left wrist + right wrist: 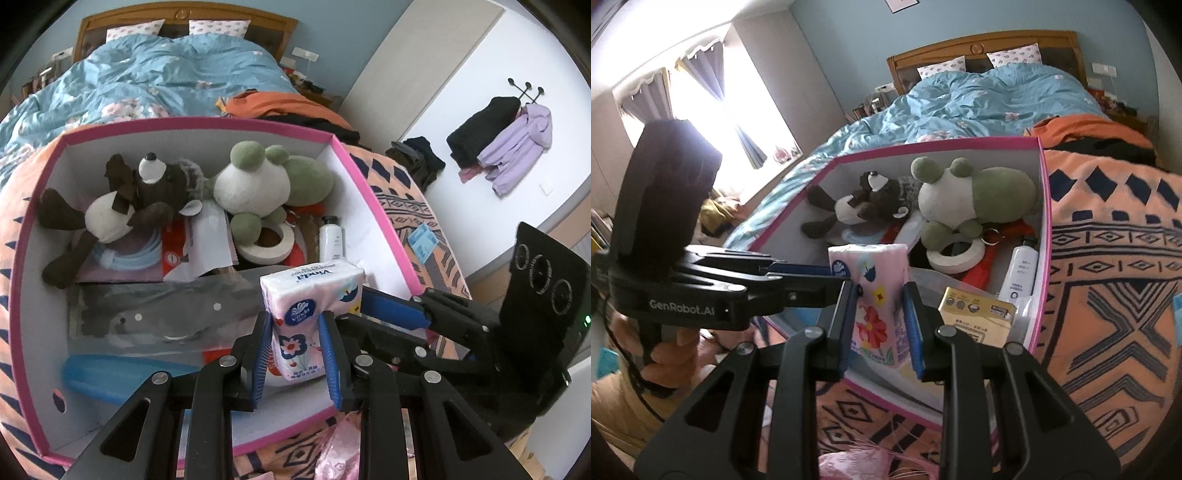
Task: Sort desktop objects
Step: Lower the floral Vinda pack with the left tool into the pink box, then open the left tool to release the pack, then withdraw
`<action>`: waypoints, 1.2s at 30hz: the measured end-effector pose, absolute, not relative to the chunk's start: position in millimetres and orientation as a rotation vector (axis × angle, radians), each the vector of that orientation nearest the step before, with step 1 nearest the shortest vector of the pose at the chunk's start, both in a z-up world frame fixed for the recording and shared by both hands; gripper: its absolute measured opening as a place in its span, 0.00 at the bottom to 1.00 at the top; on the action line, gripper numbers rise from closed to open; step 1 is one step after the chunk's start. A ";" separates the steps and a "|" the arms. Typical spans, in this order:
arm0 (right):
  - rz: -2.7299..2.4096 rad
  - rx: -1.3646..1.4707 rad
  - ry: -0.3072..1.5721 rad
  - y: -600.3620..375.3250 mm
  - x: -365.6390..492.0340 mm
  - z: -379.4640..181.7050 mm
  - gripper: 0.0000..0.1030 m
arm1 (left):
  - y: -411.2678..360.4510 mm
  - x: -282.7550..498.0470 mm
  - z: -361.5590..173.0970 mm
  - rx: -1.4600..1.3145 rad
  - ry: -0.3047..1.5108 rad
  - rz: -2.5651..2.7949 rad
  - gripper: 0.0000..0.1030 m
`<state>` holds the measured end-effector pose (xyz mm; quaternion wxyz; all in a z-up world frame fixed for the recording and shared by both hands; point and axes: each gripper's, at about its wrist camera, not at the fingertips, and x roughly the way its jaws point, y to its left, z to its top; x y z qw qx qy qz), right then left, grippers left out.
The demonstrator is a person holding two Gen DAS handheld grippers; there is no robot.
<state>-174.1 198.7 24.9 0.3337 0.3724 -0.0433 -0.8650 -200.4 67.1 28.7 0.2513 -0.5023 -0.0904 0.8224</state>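
A pink flowered tissue pack (306, 314) hangs over the near part of an open white box with a pink rim (369, 192). My left gripper (295, 317) is shut on the pack's lower half. My right gripper (880, 291) is shut on the same tissue pack (875, 295) from another side. Its blue finger (391, 306) reaches the pack from the right in the left wrist view. The left gripper's blue finger (798, 269) shows at the pack's upper left in the right wrist view, held by a hand (668, 350).
The box (1045, 221) sits on an orange patterned blanket (1108, 295) on a bed. It holds a brown plush (136, 192), a green frog plush (266, 177), a tape roll (266, 247), a white bottle (330, 240), a grey bag (166, 314) and a yellow carton (979, 317).
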 end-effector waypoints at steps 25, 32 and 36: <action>-2.349 0.912 -0.161 231.2 -158.2 28.8 0.26 | 79.5 -201.4 -5.2 -1.486 -0.269 2.114 0.25; -2.354 0.898 -0.188 248.3 -139.9 29.0 0.27 | 80.5 -191.8 1.2 -1.460 -0.243 2.199 0.26; -2.341 0.878 -0.191 256.1 -121.0 30.9 0.36 | 80.2 -169.7 19.0 -1.355 -0.184 2.293 0.37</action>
